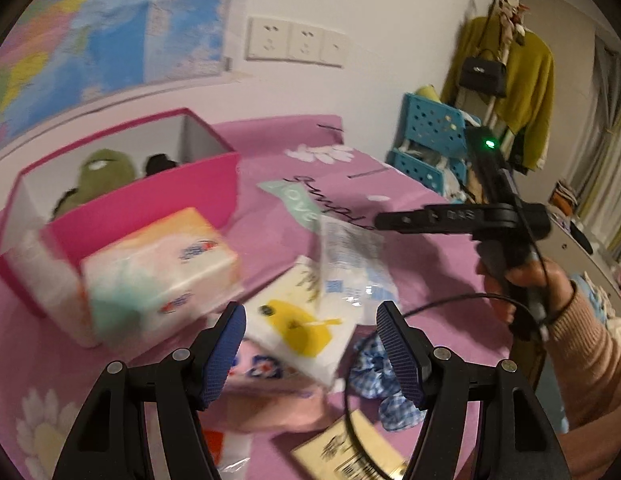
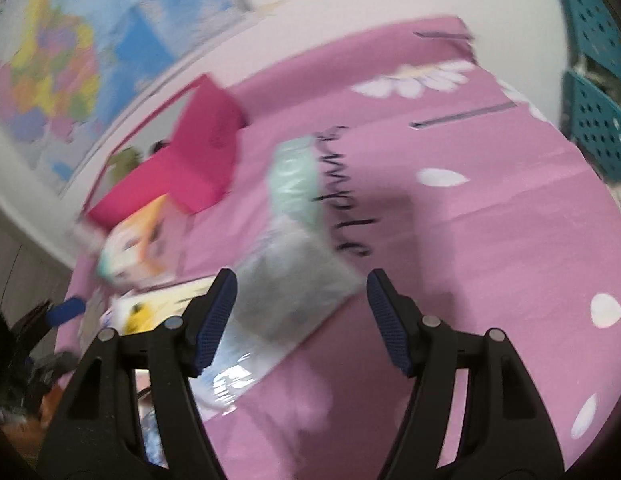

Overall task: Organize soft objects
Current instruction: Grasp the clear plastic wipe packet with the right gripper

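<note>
One pink box point(image 1: 150, 208) sits at the left of the left wrist view, with two soft toys in it, one green point(image 1: 102, 176), one black point(image 1: 158, 162). Three tissue packs lie at centre: an orange-and-white one point(image 1: 158, 276), one with a yellow print point(image 1: 298, 324), one clear and shiny point(image 1: 352, 264). One checked blue cloth point(image 1: 374, 384) lies lower right. Two teal crates point(image 1: 434, 144) are stacked at right.
</note>
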